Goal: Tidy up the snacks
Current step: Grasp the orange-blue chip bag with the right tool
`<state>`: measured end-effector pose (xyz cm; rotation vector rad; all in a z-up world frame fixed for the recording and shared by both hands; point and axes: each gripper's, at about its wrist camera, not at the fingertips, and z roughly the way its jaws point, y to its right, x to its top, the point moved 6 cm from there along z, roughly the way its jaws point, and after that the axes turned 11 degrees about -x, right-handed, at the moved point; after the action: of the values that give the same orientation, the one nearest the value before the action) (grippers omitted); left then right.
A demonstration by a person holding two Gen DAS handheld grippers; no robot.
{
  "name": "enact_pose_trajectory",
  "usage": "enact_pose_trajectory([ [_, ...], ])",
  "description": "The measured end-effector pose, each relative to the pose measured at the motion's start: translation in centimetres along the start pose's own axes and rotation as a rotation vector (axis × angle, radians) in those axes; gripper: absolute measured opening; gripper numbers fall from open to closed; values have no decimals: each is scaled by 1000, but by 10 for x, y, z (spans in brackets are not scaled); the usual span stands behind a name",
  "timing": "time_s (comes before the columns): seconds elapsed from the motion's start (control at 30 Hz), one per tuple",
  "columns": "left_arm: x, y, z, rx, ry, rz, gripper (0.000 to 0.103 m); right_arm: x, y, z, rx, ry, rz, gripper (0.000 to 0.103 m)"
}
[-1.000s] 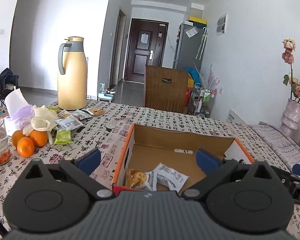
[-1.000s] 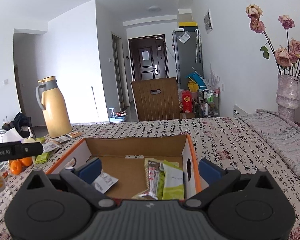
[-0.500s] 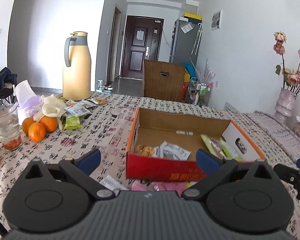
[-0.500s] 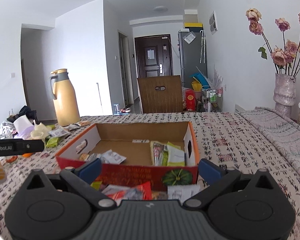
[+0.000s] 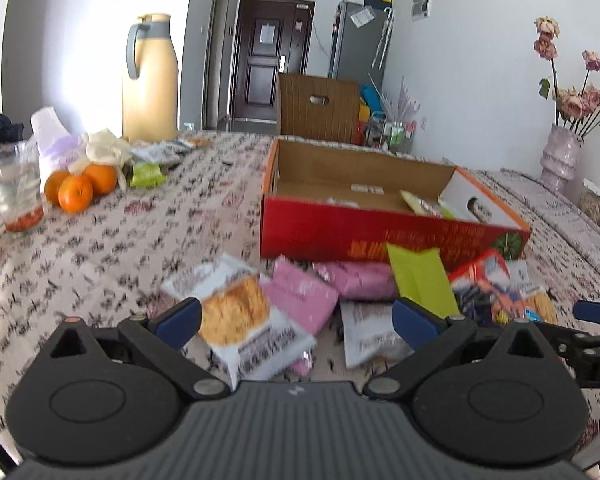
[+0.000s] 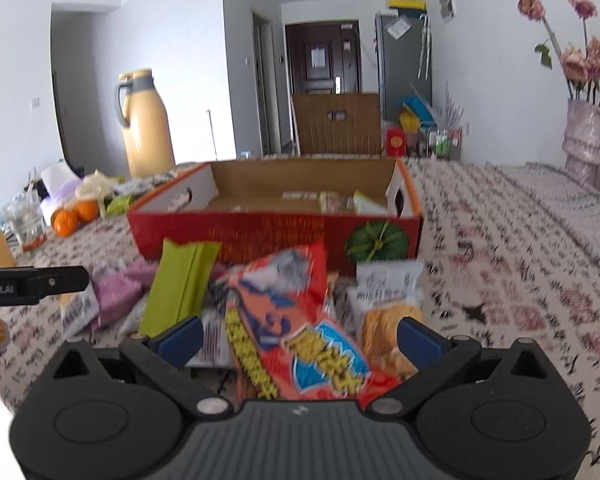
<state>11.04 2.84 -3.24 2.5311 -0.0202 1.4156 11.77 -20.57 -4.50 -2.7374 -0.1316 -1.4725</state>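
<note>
A red cardboard box (image 5: 380, 236) stands open on the patterned tablecloth and holds a few snack packets; it also shows in the right wrist view (image 6: 276, 232). A pile of loose snacks lies in front of it. My left gripper (image 5: 298, 322) is open above a white cracker packet (image 5: 244, 320) and pink packets (image 5: 304, 300). A green packet (image 5: 422, 280) leans beside them. My right gripper (image 6: 300, 338) is open above an orange-red chip bag (image 6: 300, 328), with a cracker packet (image 6: 388, 312) and the green packet (image 6: 180, 280) to either side.
A yellow thermos jug (image 5: 150, 80) stands at the back left, with oranges (image 5: 80, 188), a glass (image 5: 16, 188), tissues and more snack packets (image 5: 148, 172) near it. A vase of dried roses (image 5: 560, 156) stands at the far right. A wooden chair (image 5: 318, 106) is behind the table.
Both grippers have pulled back from over the box and dropped lower toward the near side. The snack pile in front of the box now lies between their open fingers.
</note>
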Motion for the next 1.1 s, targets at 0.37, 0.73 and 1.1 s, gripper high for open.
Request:
enact_pose_trajectory([
  [0.37, -4, -2, 3, -3, -17, -5, 103, -1, -4, 32, 22, -46, -24, 103],
  [0.73, -5, -5, 6, 5, -22, -21, 103, -5, -16, 48, 119, -79, -50, 74],
  [1.1, -5, -9, 8, 12, -32, -22, 103, -1, -4, 26, 63, -1, -15, 44],
])
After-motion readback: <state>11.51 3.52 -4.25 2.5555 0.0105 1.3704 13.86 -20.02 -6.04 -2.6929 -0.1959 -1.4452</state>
